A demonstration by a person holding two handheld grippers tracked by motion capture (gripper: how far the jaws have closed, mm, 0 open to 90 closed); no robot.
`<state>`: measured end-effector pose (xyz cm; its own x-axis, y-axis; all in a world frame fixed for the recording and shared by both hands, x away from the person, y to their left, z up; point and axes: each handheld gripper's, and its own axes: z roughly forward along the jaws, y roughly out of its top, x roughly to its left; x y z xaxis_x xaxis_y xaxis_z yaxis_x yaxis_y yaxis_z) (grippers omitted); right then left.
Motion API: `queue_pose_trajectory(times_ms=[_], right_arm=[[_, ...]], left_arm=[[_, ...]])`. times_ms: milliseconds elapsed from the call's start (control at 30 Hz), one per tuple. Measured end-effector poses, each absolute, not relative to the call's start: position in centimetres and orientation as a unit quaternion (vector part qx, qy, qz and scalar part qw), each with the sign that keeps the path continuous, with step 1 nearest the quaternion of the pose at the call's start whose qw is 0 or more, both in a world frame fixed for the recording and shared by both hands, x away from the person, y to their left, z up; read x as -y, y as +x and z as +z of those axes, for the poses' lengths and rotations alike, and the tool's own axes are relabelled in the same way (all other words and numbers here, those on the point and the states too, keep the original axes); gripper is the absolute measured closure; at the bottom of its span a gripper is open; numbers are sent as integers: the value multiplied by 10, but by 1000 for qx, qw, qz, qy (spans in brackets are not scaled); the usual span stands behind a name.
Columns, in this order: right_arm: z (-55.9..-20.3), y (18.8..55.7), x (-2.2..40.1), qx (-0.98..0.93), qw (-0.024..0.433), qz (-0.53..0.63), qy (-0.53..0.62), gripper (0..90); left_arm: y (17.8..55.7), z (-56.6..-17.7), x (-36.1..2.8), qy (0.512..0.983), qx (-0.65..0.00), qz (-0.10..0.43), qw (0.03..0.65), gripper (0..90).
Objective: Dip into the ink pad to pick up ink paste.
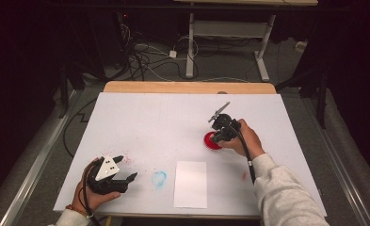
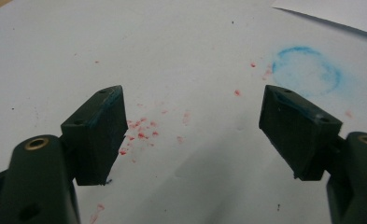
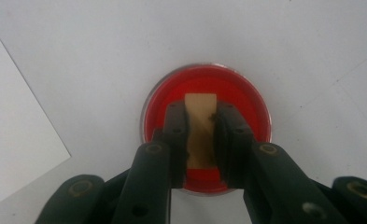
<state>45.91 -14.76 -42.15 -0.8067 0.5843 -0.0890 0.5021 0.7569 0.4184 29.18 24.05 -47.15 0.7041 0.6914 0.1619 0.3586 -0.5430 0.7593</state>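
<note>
A round dish of red ink (image 3: 246,102) lies on the white table cover (image 1: 173,122), right of the middle (image 1: 210,142). My right gripper (image 3: 201,112) points down over it, shut on a small tan wooden block (image 3: 201,135) whose lower end sits in the dish. In the high view that gripper (image 1: 216,137) hides the block. My left gripper (image 1: 128,166) rests near the front left corner, open, with nothing between its jaws (image 2: 194,98).
A white paper sheet (image 1: 190,184) lies near the front edge, and a faint blue ring stain (image 1: 158,178) is just left of it. Red specks (image 2: 139,133) dot the cover by the left gripper. A wooden strip (image 1: 187,87) borders the far edge.
</note>
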Motion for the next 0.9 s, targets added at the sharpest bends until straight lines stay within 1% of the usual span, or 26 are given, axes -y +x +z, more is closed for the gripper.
queue_pose_trajectory(times_ms=[100,133,167,200,433,667,900], right_arm=[[-413,458,151,-927,119,199,295,765],[-402,457,155,-921,122,218,300,765],[-402,457,155,-921,122,218,300,765],[-389,454,157,-917,134,230,296,765],[-366,447,158,-913,150,245,290,765],[-361,446,158,-913,152,244,291,764],[-375,451,152,-917,143,229,292,764]], left_arm=[[292,-471,-240,848,-310,229,364,225],[292,-471,-240,848,-309,229,363,225],[292,-471,-240,849,-309,230,363,225],[292,-471,-240,849,-309,229,363,225],[291,-471,-239,850,-307,230,361,225],[292,-471,-241,849,-309,230,362,225],[292,-471,-240,850,-307,230,360,225]])
